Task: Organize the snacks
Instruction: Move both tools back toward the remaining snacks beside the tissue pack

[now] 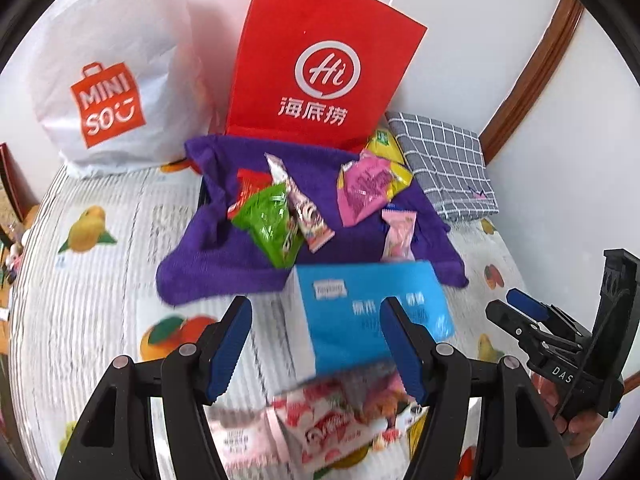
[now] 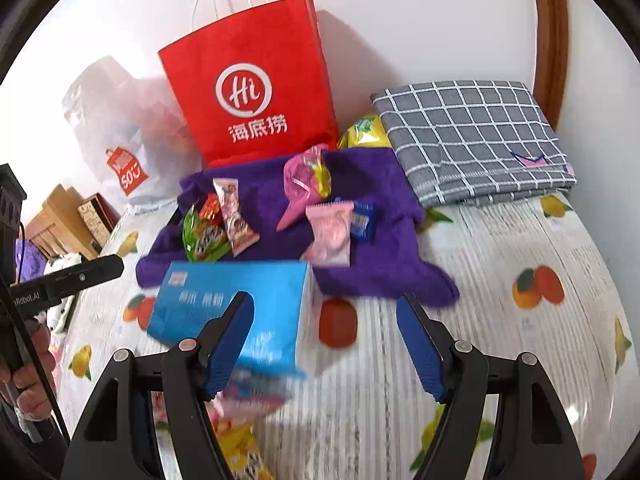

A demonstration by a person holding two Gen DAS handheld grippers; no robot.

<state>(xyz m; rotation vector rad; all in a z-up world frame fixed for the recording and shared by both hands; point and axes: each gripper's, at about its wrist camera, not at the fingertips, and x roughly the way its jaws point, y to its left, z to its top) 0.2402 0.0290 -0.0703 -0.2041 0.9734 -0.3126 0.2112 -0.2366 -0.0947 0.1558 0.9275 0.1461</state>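
Both grippers hung above a fruit-print cover (image 1: pixel 100 280) with jaws released and nothing gripped. The left gripper (image 1: pixel 316 344) stood parted over the near end of a blue box (image 1: pixel 372 304), its pads clear of it; just below the jaws lay blurred pink snack packets (image 1: pixel 320 428). Beyond the box, straight ahead of the jaws, a purple towel (image 1: pixel 224 264) carried loose snacks: a green packet (image 1: pixel 272 224), a striped packet (image 1: pixel 304 216), a pink bag (image 1: pixel 364 188) and a pale pink packet (image 1: pixel 398 232). Behind the towel stood a red paper bag (image 1: pixel 320 60), with a white shopping bag (image 1: pixel 108 80) to its left and a folded grey checked cloth (image 1: pixel 444 164) to its right. The right gripper (image 2: pixel 324 344) was open too, its left finger in front of the blue box's corner, bare cover between the fingers. No earlier view showed its jaws moving
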